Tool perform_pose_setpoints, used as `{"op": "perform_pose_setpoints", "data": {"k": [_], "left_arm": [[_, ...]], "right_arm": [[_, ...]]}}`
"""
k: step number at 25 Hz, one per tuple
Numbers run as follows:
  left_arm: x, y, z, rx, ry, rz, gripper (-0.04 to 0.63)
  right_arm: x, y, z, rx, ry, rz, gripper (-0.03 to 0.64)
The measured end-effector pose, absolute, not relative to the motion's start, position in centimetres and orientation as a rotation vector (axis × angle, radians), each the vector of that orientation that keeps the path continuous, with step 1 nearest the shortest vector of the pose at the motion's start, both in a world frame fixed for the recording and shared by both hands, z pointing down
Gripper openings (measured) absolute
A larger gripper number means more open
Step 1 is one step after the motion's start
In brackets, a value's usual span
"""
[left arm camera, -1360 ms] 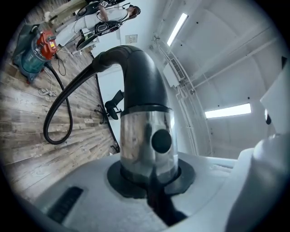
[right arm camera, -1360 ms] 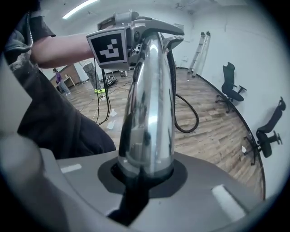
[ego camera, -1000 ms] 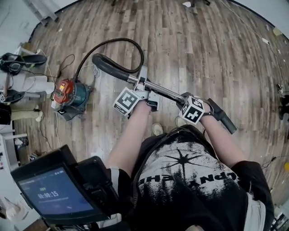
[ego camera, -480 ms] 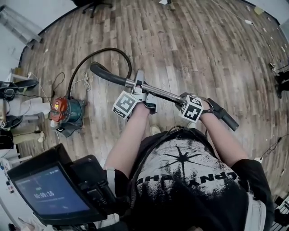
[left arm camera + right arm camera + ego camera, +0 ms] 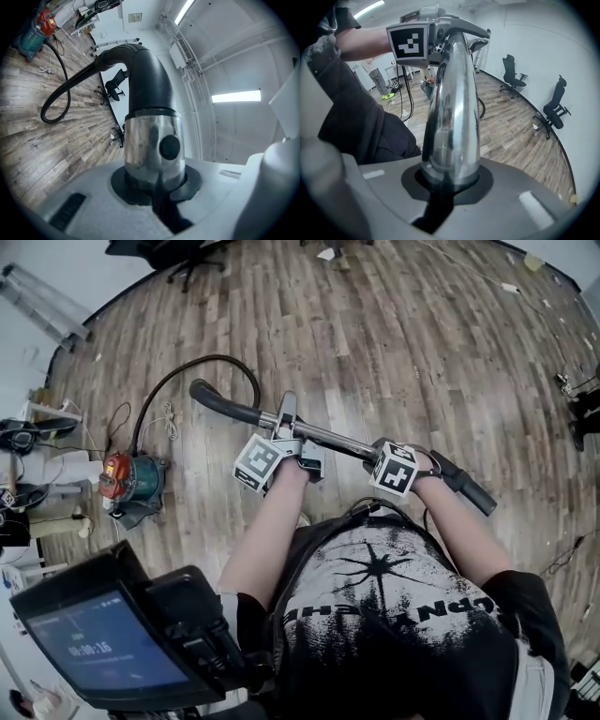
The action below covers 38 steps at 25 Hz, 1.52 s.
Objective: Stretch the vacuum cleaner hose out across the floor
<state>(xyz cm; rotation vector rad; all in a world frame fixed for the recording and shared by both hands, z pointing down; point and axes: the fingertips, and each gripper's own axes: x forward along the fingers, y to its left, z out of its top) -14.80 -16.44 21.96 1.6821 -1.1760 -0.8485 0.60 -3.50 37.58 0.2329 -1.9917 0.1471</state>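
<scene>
- Hose is seen as a black arc over the wooden floor, ahead and to the left of the person; it is not laid out straight.
- One end of it is joined to the vacuum cleaner, a red and teal machine that is stood on the floor well to the left.
- Its other end is joined to a black curved handle, which is held up off the floor.
- From that handle a metal tube is carried across in front of the person's body, and a black end piece is seen on its right end.
- The left gripper is clamped on the metal tube just beside the curved handle; in the left gripper view the tube is pressed tight between the jaws, with the hose looped on the floor beyond.
- The right gripper is clamped on the same tube further right; in the right gripper view the tube is gripped between the closed jaws.
- The two grippers are kept apart along the tube, one on each forearm's end.
- Two office chairs are stood by the far wall.
- A device with a lit screen is seen at the lower left of the head view.
</scene>
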Motion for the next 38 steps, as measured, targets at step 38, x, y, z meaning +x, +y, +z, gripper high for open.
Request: {"op": "perform_pose_setpoints", "data": {"k": [38], "left_arm": [[-12.5,-35.5,24.8,1.6,-1.249,-0.851,0.038]], "right_arm": [[4.0,-23.0,39.5,0.14,-1.962,0.154,0.052]]}}
